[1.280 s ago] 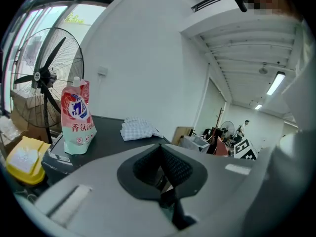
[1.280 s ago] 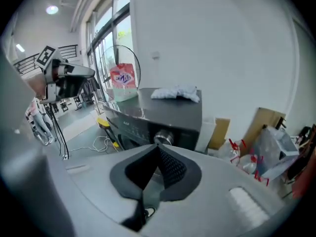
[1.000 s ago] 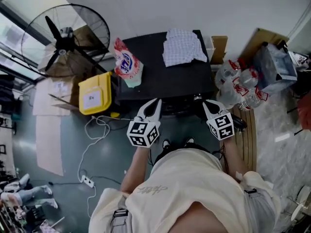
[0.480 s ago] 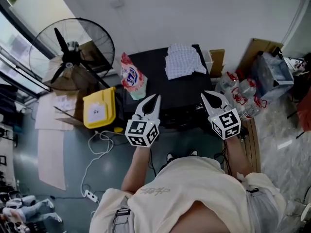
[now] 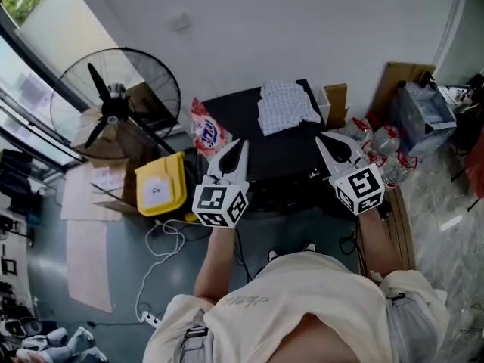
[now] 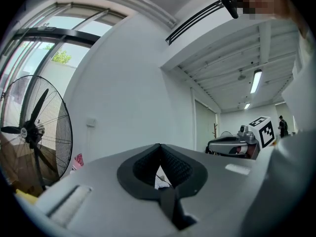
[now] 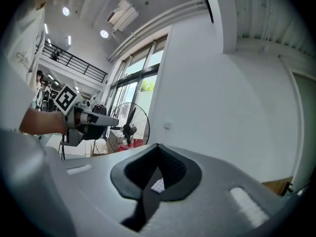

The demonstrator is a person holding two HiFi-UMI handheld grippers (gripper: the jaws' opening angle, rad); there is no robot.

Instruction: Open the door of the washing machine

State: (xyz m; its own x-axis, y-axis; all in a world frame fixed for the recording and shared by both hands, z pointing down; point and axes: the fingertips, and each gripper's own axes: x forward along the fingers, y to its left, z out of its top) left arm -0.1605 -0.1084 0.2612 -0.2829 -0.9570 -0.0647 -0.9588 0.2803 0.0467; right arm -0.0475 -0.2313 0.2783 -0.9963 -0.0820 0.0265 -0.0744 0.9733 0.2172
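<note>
Left gripper [image 5: 242,145]: jaws pressed together tip to tip, pinching nothing, touching nothing, held in the air and aimed level at the white wall [image 5: 302,29]. Right gripper [image 5: 325,141]: likewise squeezed tight and empty, alongside the left but well apart from it.

Under and just beyond the 2 tips in the head view, the washing machine [image 5: 283,153]: visible only as a black top from above, backed against the wall, long axis left to right along it, front turned toward the person [image 5: 302,308]. Door impossible to make out, with the front face steeply foreshortened and partly covered by both grippers.

On the machine's top, toward the back, a crumpled checked cloth [image 5: 287,106]. Left of the machine, a red-and-white detergent bag [image 5: 206,131], a yellow container [image 5: 160,184] and a standing fan [image 5: 113,100]. Right of it, clear plastic bottles [image 5: 382,146], partly behind the right gripper's marker cube.

In the 2 gripper views, mostly wall and ceiling; through each notch, only a pale scrap of cloth.
</note>
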